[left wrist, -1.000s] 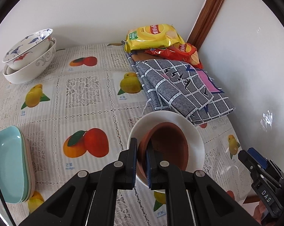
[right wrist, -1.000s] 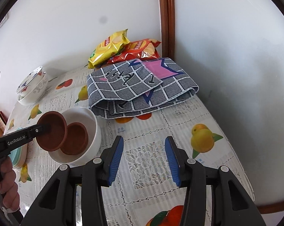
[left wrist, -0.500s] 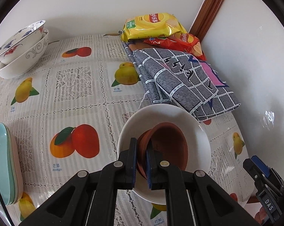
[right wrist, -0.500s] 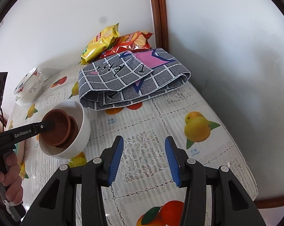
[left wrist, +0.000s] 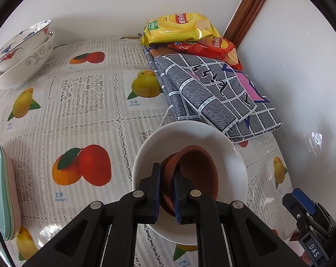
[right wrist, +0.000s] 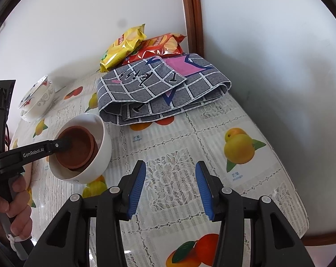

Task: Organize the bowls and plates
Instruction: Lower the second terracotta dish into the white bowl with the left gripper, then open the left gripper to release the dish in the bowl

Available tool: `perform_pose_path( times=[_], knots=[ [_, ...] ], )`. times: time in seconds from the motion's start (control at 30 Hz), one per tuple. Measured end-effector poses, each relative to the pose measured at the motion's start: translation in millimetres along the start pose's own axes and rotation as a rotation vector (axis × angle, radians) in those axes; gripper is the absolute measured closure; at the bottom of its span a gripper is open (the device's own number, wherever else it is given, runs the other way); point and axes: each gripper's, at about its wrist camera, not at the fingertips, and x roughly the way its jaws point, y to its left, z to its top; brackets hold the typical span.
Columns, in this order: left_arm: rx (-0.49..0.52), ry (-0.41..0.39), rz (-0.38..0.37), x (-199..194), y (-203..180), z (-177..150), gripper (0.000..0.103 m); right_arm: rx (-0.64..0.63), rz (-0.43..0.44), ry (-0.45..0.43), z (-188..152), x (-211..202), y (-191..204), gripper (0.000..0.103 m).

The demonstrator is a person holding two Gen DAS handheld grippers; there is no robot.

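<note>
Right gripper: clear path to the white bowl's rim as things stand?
Probably yes. The right gripper is open and empty, with only bare tablecloth between it and the white bowl. The left gripper, shut on the brown bowl, occupies the far rim.

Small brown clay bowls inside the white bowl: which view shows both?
Right wrist view: the two small brown clay bowls show as separate nested rims. In the left wrist view, the left gripper blocks them.

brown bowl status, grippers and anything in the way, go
Left gripper shut on brown bowl rim, nested on a second brown bowl in white bowl. Right gripper open, empty. Folded cloth beside white bowl.
</note>
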Motion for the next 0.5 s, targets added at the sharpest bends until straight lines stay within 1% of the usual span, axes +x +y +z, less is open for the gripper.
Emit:
perform_pose_path(
  times=[0.13,0.37,0.5],
  knots=[
    [0.022,0.007,0.021,-0.1,-2.5,-1.3,0.093,-0.01,0.001,0.0,-1.0,-0.8,3.2,0.056],
    [0.037,0.034,0.029,-4.5,-4.5,-3.7,0.091,-0.019,0.009,0.004,-1.8,-2.2,9.3,0.055],
    [0.051,0.012,0.031,-16.9,-6.1,-4.4,0.091,-0.029,0.01,-0.006,-1.1,-5.8,13.0,0.054]
  ],
)
